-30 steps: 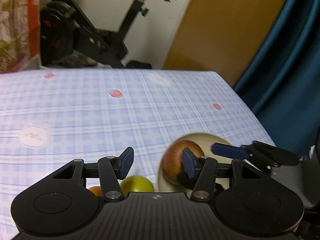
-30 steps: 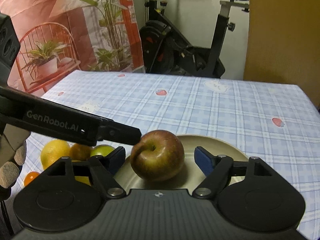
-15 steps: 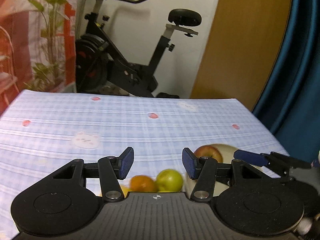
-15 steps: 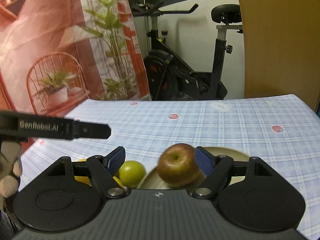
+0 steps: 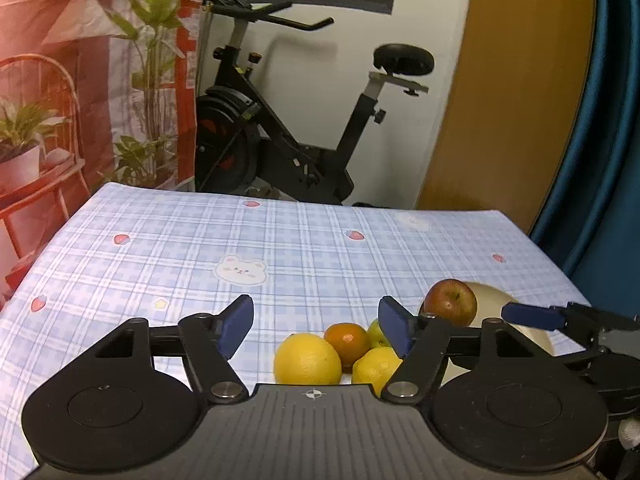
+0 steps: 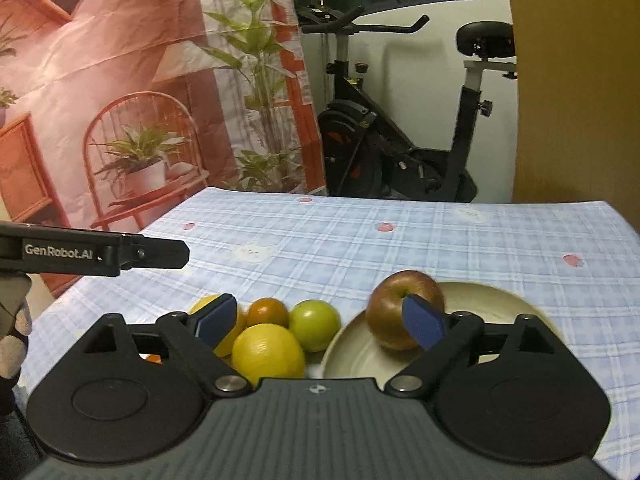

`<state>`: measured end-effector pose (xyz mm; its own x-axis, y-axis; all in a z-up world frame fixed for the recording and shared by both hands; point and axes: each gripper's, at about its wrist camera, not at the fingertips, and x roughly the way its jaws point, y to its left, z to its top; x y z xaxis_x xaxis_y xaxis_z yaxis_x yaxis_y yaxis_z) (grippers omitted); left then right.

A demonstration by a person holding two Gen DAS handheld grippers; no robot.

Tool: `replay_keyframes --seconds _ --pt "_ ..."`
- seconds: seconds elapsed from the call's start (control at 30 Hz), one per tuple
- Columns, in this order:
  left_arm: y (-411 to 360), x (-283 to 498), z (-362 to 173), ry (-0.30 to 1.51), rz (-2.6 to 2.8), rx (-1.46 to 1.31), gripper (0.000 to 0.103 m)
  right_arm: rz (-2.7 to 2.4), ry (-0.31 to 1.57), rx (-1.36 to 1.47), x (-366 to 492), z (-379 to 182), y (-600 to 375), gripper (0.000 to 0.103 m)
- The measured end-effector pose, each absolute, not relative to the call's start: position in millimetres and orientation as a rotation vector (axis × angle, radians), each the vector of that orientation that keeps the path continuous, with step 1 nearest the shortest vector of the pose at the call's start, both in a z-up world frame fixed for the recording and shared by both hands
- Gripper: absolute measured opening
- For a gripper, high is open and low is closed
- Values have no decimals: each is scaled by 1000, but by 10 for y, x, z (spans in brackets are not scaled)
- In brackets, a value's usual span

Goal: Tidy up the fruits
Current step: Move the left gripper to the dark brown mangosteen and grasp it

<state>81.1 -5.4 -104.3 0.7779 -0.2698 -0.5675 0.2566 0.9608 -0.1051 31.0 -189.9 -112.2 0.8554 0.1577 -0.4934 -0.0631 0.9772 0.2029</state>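
A red apple (image 6: 400, 306) lies on a cream plate (image 6: 492, 300) on the checked tablecloth; it also shows in the left wrist view (image 5: 451, 302), on the plate (image 5: 490, 296). Left of the plate lies a cluster of fruit: a green apple (image 6: 315, 322), an orange (image 6: 267, 312) and yellow lemons (image 6: 267, 352). In the left wrist view the lemons (image 5: 307, 358), orange (image 5: 347, 340) and green apple (image 5: 376, 332) lie just ahead. My left gripper (image 5: 316, 322) is open and empty above the cluster. My right gripper (image 6: 320, 318) is open and empty, drawn back from the plate.
The table (image 5: 200, 248) has a blue checked cloth with small prints. An exercise bike (image 5: 280, 140) stands behind the far edge, with a brown door (image 5: 520, 100) and blue curtain (image 5: 616, 120) at right. A printed backdrop (image 6: 120, 80) hangs at left.
Both grippers have pulled back and tilted up, so more of the room and fruit cluster shows. The red apple stays on the plate, released by the right gripper.
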Motion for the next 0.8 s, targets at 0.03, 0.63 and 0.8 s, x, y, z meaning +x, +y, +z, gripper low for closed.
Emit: replay_keyframes --seconds 0.03,0.63,0.8 --pt "-48 791 -1050 617 -281 -27 74 125 534 190 297 -1125 -1888 92" --pt "123 596 -1159 635 -206 -61 88 102 540 228 74 -1236 -1913 92" --pt "58 552 -1225 668 -232 -43 88 172 571 130 61 -1284 -1721 87"
